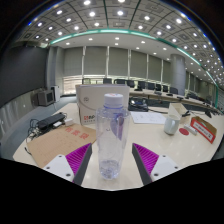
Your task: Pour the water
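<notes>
Clear plastic bottle (111, 135), capped, standing upright between the two fingers of the gripper (112, 160), rising well above them. Magenta pads (78, 156) lying close along either side of the bottle's lower part; contact with the bottle not resolvable, so grip state impossible to tell. Bottle base sitting low between the fingers, hiding whether resting on the table (160, 140) or lifted off it.

Lying just left of the left finger: flat brown cardboard sheet (56, 142) on the pale tabletop. Standing directly behind the bottle: white carton (92, 103) with open flaps. Sitting further left, beyond the cardboard: dark bundle of cables (47, 124). Lying right of the bottle, beyond the right finger: loose white papers (147, 117). Standing near the table's right side: small pale cup (172, 125), and just beyond it a reddish box (203, 128).

Stretching behind the table: rows of desks bearing dark monitors (138, 101), curtained windows along the far wall, and a ceiling dotted with round lights.
</notes>
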Motion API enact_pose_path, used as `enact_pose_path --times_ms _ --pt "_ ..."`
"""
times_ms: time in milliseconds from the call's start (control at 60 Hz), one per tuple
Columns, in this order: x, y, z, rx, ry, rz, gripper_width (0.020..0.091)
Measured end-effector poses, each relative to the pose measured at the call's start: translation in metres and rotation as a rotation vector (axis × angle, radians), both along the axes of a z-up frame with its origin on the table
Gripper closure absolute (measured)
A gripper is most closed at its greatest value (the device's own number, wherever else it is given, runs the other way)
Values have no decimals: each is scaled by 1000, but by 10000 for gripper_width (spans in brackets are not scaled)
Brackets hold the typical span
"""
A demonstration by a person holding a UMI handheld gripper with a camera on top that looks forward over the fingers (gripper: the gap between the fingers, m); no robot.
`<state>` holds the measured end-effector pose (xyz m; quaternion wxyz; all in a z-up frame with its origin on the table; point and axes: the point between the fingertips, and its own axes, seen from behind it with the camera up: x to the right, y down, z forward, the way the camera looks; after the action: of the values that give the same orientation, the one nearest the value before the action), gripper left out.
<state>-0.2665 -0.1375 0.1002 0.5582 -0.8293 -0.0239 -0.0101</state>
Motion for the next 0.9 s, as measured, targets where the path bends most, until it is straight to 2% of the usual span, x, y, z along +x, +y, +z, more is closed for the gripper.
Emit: enact_pose_path --times_ms 83,150,250,400,500,617,900 --pt "5 19 -8 10 -22 -15 454" --pt "1 29 -15 9 -20 -2 558" --pt "-3 32 -13 32 -38 31 610" --pt "-9 31 -14 34 -45 72 738" --pt "-9 30 -14 9 -19 86 739" --pt "-1 35 9 19 31 95 739" --pt "44 108 112 93 481 63 739"
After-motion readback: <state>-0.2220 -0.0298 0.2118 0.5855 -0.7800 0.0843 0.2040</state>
